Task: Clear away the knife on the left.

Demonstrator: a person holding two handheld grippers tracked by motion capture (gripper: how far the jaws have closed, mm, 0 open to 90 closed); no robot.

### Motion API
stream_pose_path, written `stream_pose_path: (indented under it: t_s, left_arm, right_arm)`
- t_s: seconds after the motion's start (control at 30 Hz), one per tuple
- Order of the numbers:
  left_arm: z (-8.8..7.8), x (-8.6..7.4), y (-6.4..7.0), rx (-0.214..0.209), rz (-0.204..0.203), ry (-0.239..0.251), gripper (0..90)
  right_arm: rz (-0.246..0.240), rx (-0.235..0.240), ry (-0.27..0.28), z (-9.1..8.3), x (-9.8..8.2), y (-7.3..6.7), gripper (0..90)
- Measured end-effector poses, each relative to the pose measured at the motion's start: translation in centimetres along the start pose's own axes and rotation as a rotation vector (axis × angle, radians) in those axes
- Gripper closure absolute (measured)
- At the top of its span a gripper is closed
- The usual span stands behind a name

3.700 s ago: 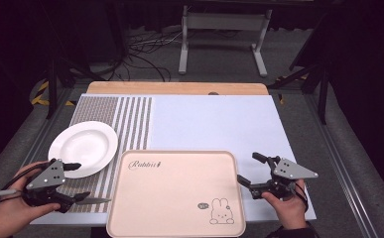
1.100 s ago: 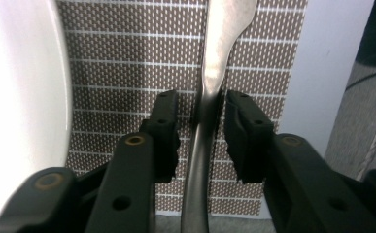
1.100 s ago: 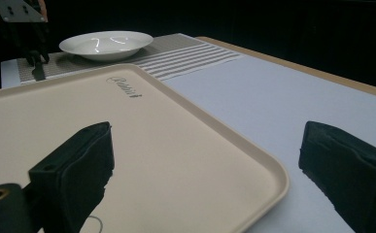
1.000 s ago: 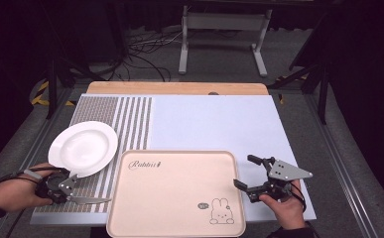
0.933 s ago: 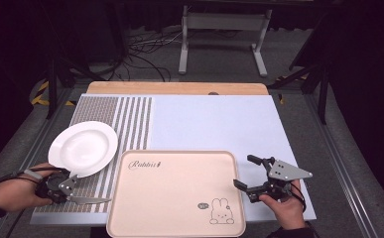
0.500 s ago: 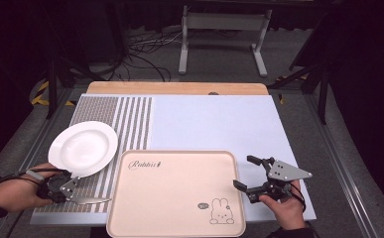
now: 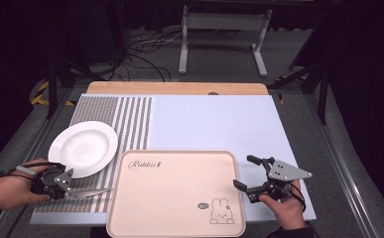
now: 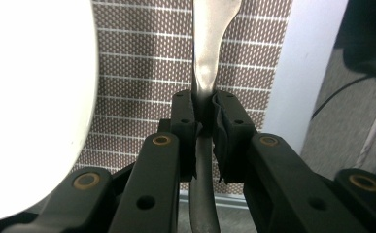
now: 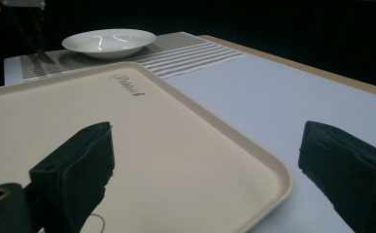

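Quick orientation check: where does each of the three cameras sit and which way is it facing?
High view: above the near edge, facing forward and down; tray, plate, both hands.
Left gripper view: on the left gripper, facing down its jaws, shut on a metal utensil over the striped mat.
Right gripper view: on the right gripper, low, facing across the tray; jaws open.
Shared: the plate.

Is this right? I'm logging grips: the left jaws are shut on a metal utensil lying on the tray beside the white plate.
Not quite. The left gripper is shut on the utensil, but it lies on the striped mat, not the tray, beside the plate. The left gripper view shows it.
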State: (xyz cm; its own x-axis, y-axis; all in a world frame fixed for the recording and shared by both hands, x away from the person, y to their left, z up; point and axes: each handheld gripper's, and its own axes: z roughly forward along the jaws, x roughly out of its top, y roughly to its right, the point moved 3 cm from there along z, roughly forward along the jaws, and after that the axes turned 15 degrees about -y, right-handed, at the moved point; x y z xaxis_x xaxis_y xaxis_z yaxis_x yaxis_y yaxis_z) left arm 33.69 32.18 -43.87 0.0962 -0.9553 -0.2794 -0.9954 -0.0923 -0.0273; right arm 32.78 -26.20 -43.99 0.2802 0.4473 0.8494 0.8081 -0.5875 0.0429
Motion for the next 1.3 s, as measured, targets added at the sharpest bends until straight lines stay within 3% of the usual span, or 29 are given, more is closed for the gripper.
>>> stream_pose_path:
  t_s: [0.23,0.27,0.3,0.33,0.4,0.73,1.1,1.2,1.3]
  left_arm:
    - [-1.4,0.2,0.0,-0.020,-0.068,0.069,80.2]
    - [-2.0,0.3,-0.1,-0.038,-0.106,0.122,80.2]
    - [-2.0,0.3,-0.1,-0.038,-0.106,0.122,80.1]
    - [-2.4,0.5,-0.1,-0.069,-0.127,0.163,80.1]
    - [-2.8,0.6,-0.1,-0.082,-0.157,0.181,80.2]
    - [-4.3,1.5,0.0,-0.141,-0.272,0.218,80.2]
    - [-5.9,3.4,0.0,-0.239,-0.401,0.319,80.2]
    - [-6.1,4.1,0.2,-0.274,-0.428,0.335,80.2]
    - [-6.3,4.6,0.2,-0.282,-0.441,0.351,80.2]
  right_arm:
    - [0.002,0.002,0.004,-0.1,0.0,0.0,6.7]
    - [0.002,0.001,0.005,-0.1,0.0,0.1,6.7]
    - [0.002,0.001,0.006,-0.1,0.0,0.1,6.7]
    - [0.003,0.001,0.006,-0.1,0.0,0.1,6.7]
    - [0.002,0.001,0.006,-0.2,0.0,0.1,6.7]
    - [0.006,-0.009,0.000,-0.2,-0.1,0.2,6.7]
    - [0.013,-0.004,-0.010,-0.1,-0.1,0.2,6.4]
    - [0.013,-0.004,-0.013,-0.1,-0.2,0.3,6.3]
    - [0.014,-0.006,-0.011,-0.2,-0.2,0.3,6.3]
